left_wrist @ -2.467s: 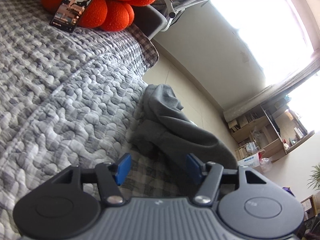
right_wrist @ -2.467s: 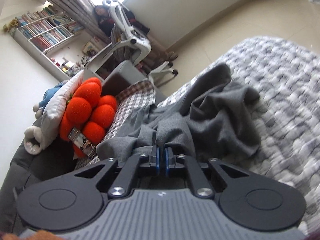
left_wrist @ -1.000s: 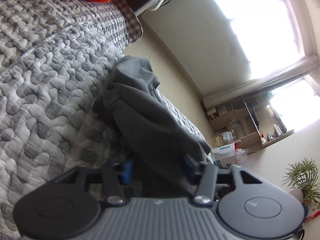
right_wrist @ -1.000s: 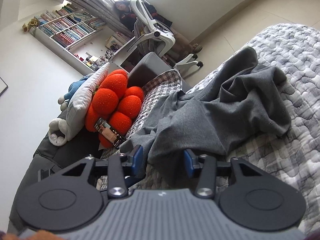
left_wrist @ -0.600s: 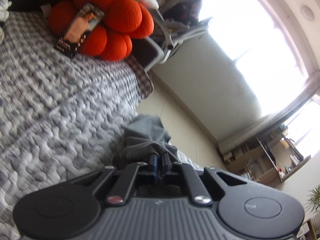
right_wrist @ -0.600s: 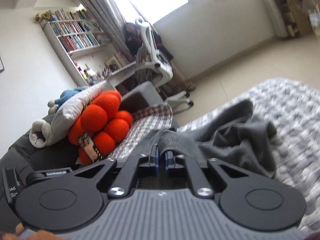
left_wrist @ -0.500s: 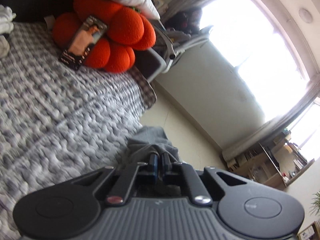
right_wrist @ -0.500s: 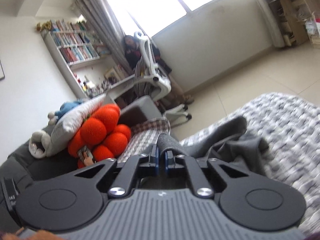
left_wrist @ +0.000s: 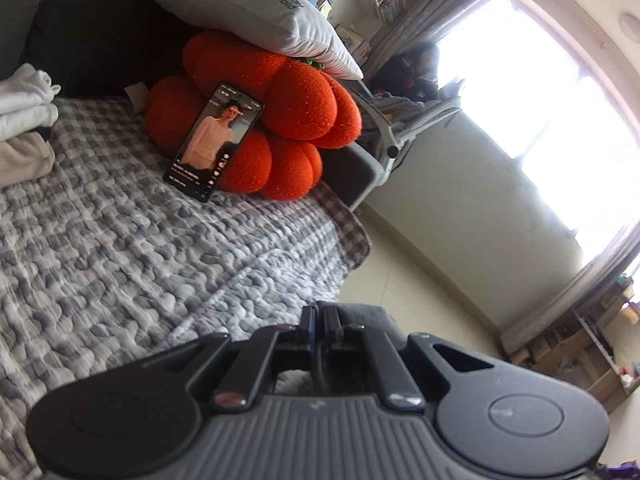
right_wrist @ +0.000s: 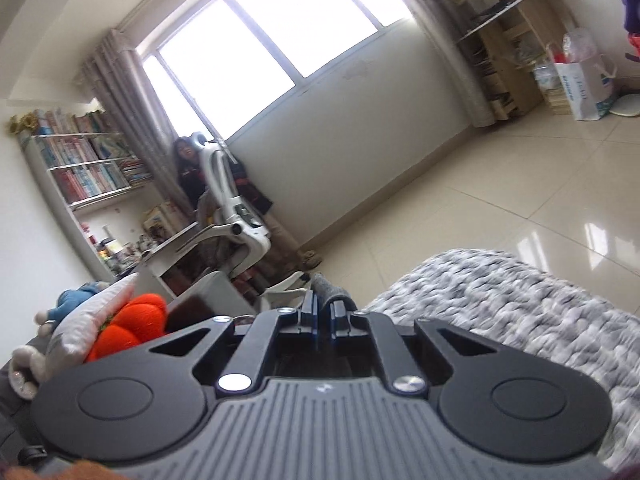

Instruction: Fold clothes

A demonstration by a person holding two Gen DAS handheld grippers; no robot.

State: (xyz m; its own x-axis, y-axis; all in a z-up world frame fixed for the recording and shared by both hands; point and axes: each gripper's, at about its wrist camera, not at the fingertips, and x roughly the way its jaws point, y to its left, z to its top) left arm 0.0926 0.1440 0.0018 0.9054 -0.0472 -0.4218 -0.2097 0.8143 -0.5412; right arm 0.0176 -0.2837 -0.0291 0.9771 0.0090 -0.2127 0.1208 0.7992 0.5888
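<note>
Left hand-held gripper clamped tight, jaws nearly together, pinching a fold of the grey garment that pokes out just past the blue pads. Held above the near edge of the bed, over its grey-and-white quilted cover. Right hand-held gripper likewise closed down on the same grey cloth, a small peak of it sticking up between the fingertips. Most of the garment hidden under both tools, so its lie cannot be told. Farther up the bed, an orange pumpkin cushion with a phone propped against it, screen lit. Grey pillow resting on top of the cushion. Folded white clothes stacked at the left edge. Across the tiled floor, a white office chair below the bright window.
</note>
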